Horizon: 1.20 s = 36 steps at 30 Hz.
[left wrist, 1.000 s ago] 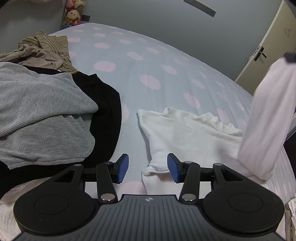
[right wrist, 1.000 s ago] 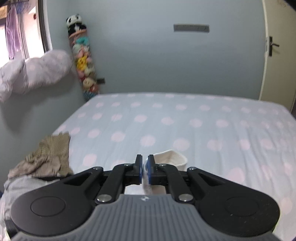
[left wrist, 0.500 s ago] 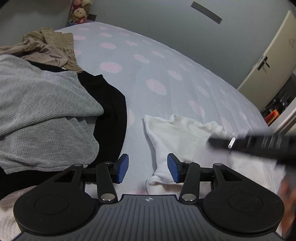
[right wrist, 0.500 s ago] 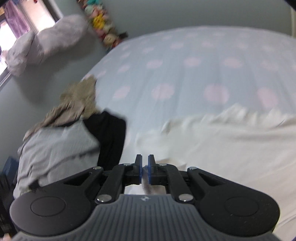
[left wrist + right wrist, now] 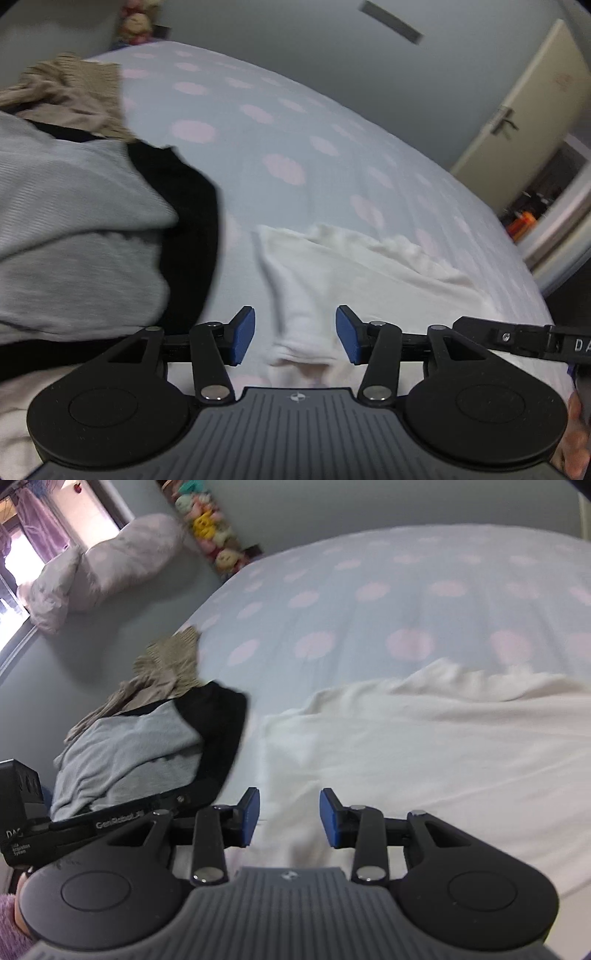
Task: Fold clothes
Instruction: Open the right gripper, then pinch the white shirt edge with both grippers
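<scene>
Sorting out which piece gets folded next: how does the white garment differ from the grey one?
The white garment lies spread out by itself on the dotted bedsheet; the grey garment sits bunched in a pile, on top of a black garment. The white garment lies right in front of the open left gripper and open right gripper; the grey garment lies off to their left. Both are unfolded.

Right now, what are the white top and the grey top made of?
The white top looks like soft, fleecy knit: matte, fuzzy, with plump folds. The grey top looks like a thinner ribbed knit, going by its fine lines. Blur leaves both uncertain.
</scene>
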Available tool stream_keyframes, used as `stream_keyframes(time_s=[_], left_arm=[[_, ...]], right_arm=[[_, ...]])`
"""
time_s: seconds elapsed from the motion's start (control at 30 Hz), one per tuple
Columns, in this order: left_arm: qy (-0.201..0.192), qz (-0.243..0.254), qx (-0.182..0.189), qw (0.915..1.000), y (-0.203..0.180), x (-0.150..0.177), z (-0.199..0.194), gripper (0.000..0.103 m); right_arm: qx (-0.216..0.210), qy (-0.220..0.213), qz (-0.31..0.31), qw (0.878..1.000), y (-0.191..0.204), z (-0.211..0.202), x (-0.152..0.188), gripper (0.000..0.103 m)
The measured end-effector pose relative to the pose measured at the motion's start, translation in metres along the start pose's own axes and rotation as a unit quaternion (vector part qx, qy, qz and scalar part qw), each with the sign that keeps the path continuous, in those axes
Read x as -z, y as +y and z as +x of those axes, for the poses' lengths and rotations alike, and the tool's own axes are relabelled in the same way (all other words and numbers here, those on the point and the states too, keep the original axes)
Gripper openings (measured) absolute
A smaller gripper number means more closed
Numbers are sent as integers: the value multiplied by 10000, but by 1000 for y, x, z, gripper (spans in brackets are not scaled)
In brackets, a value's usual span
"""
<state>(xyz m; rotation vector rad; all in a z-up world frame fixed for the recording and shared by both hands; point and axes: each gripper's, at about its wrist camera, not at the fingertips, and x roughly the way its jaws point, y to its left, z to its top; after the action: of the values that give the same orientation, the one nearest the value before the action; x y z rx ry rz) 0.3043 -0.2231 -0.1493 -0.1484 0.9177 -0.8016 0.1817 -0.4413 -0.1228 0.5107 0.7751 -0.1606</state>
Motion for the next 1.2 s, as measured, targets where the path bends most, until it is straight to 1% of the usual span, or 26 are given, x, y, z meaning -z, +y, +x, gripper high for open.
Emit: stream_keyframes(time_s=[0.07,0.13,0.23,0.3,0.37,0.43,0.47,0.5,0.53,0.57,0.67,0.77,0.83,0.93,1.0,1.03,1.07,1.13,1.2], left_arm=[[4,127,203,9997,-10,4,7,54],[-33,303,282,9991,-21,7,15,56],[-26,481,211,9986,-35,11,26,56],[28,496,219,9985,-39,13,31,58],[115,469,150,9987,-40,15,38,59],[250,435,92,9987,-38,18,45,58],[307,431,79,9986,-37,20,48,52],[332,457,70,9984,-37,22,50,39],[342,514,65,9981,-38,23,52,32],[352,577,74,9977,-39,24,52,21],[299,626,147,9975,-40,22,51,5],[69,599,186,9980,-37,16,42,0],[-154,499,286,9982,-34,9,32,0],[-425,409,448,9973,-30,1,19,0],[-550,364,534,9964,-28,-2,13,0],[-590,323,579,9961,-27,-3,11,0],[-633,285,631,9956,-26,-4,9,0],[-791,278,730,9938,-26,-7,4,0],[-1031,290,828,9908,-26,-9,-5,0]], right_arm=[[181,-40,-5,9998,-14,-14,7,39],[319,-21,68,9995,-30,-25,17,39],[526,37,198,9984,-56,-39,32,39],[737,50,199,9971,-74,-46,36,39],[975,7,180,9951,-95,-53,37,39],[1160,-50,197,9930,-116,-60,32,39],[1259,-86,211,9918,-127,-64,29,39],[1354,-130,223,9904,-138,-66,24,39],[1465,-182,235,9888,-150,-69,18,40],[1591,-236,255,9866,-162,-70,11,39],[1949,-385,498,9788,-201,-70,-17,40],[2084,-461,1059,9712,-244,-62,-42,40],[2133,-491,1401,9656,-267,-53,-53,40],[2167,-401,1642,9615,-290,-33,-60,39],[2289,-315,1662,9586,-296,-21,-61,37],[2355,-279,1680,9568,-299,-16,-60,25],[2407,-252,1703,9552,-302,-13,-60,8],[2423,-307,1696,9548,-303,-15,-57,8],[2454,-429,1613,9549,-301,-21,-56,6]])
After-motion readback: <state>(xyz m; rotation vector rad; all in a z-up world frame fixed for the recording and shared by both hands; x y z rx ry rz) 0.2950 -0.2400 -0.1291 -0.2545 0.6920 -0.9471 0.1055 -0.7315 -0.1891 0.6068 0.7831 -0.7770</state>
